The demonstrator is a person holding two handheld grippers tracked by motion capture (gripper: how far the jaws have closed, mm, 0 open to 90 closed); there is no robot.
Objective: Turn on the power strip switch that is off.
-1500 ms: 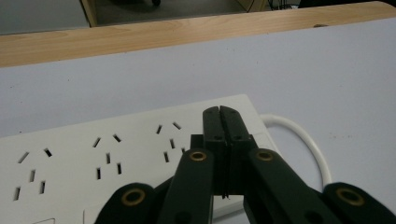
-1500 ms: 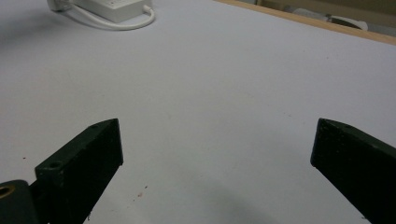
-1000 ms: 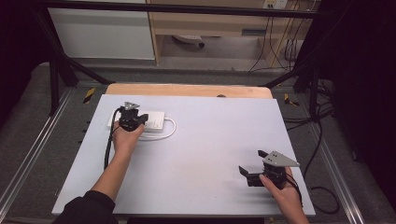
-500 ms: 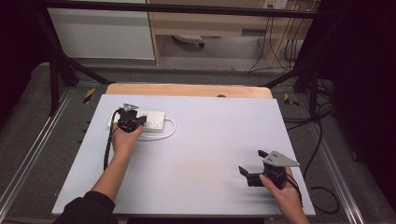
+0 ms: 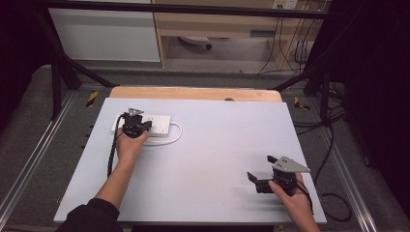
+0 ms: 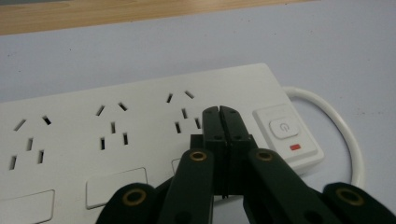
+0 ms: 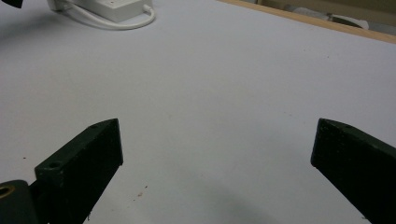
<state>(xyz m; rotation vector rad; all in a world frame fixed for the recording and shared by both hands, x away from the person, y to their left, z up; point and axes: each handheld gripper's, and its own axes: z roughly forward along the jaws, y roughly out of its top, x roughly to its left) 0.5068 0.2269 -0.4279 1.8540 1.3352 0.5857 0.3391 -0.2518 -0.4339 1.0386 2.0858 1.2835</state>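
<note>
The left gripper [image 6: 219, 112] has its two black jaws pressed flat together with nothing between them, their tips over the white plastic power strip [image 6: 140, 140], just beside its square power button [image 6: 283, 127] and the small red indicator [image 6: 295, 147] below it. A white cable [image 6: 345, 135] loops out from that end of the strip. The strip lies at the far left of the pale grey table top [image 5: 212, 159]. Well away from the strip, at the table's near right, the right gripper [image 7: 215, 154] hovers with its jaws spread wide apart and empty above bare table surface.
</note>
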